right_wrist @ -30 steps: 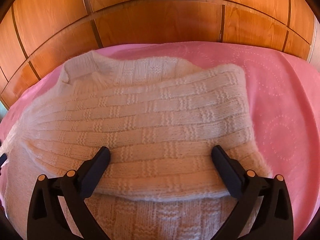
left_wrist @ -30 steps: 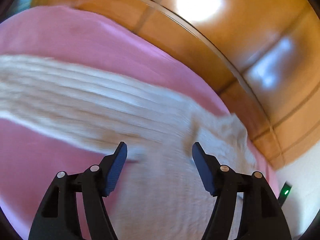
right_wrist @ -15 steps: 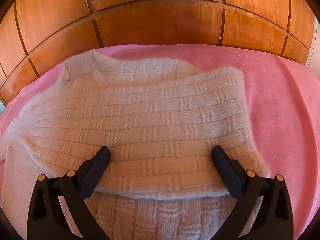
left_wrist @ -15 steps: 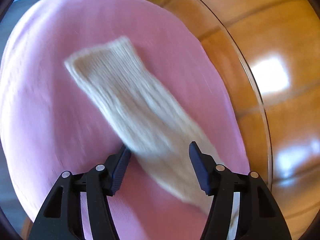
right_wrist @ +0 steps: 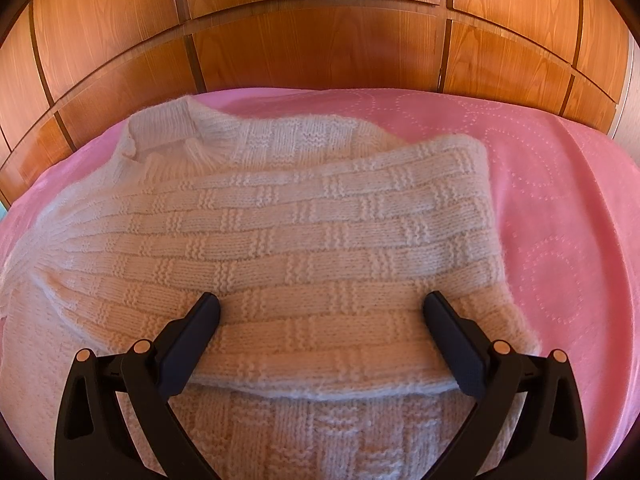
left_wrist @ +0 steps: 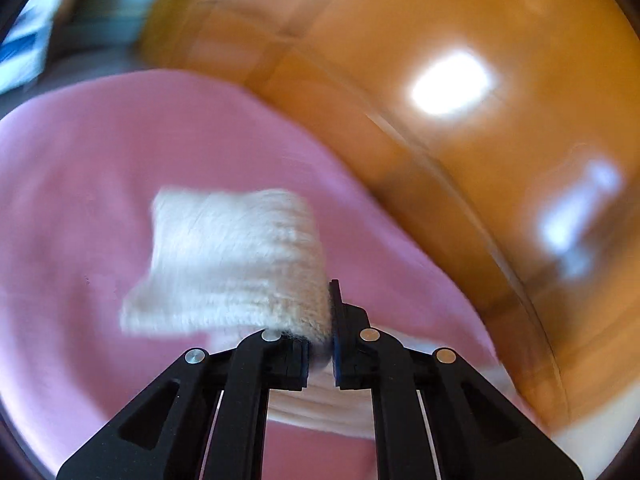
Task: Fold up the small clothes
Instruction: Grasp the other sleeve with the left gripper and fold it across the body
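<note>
Left wrist view, heavily blurred. The left tongs have their jaws closing, and cream knit fabric is pinched between the pads: this is the sleeve of the cream knitted sweater, gathered at the tips and lifted clear of the pink bedspread. The free part of the sleeve stands out to the left of the tongs and ends in a ribbed cuff (detail is smeared, so the exact fold of the fabric cannot be made out). A further strip of cream knit lies low on the bedspread beneath the tongs. Behind the bed runs a glossy wooden panelled wall, with bright reflections on it.

Right wrist view, sharp. The right tongs are spread wide, released, gripping nothing. Both fingers sit over the sweater body near its lower fold; whether the pads press on the knit cannot be told. The sweater lies on the pink bedspread, toward the left side of the bed as seen here, with its collar toward the far edge by the wooden panelled wall. One sleeve is already folded across the chest, its end reaching the right edge of the garment. The bedspread to the right of the sweater shows stitched dotted circles.
</note>
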Demonstrator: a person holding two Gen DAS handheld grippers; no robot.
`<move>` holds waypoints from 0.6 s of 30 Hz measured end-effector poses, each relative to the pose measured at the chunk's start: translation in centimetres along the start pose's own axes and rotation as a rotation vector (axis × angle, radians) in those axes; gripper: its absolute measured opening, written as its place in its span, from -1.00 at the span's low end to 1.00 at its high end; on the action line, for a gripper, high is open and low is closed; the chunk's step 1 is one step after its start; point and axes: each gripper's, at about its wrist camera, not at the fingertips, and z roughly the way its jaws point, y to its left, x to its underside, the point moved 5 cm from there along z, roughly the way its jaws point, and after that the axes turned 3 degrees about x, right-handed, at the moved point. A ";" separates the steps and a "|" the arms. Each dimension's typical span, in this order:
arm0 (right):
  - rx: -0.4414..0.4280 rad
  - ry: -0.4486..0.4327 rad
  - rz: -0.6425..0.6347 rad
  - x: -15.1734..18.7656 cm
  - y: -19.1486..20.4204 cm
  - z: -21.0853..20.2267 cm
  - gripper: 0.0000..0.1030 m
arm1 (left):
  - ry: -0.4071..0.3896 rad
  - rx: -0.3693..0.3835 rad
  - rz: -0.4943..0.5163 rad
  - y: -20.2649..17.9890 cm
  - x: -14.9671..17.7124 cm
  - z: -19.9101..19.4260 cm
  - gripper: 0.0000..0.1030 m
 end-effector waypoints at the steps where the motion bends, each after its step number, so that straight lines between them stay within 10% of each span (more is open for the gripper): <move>1: 0.000 0.000 0.000 0.0 0.0 0.0 0.97 | 0.019 0.048 0.059 -2.9 1.1 0.5 -0.86; 9: -0.016 -0.006 0.012 0.0 -0.2 -0.2 0.97 | 0.255 0.265 0.348 -18.1 12.7 6.0 -0.86; 11: -0.019 -0.009 0.019 0.1 -0.3 -0.3 0.97 | 0.328 0.273 0.391 -19.6 15.8 7.5 -0.65; 13: -0.025 -0.011 0.028 0.1 -0.4 -0.4 0.97 | 0.387 0.288 0.405 -20.0 18.2 8.0 0.05; 18: -0.041 -0.018 0.045 0.2 -0.7 -0.6 0.97 | 0.367 0.256 0.432 -18.3 20.4 5.1 0.09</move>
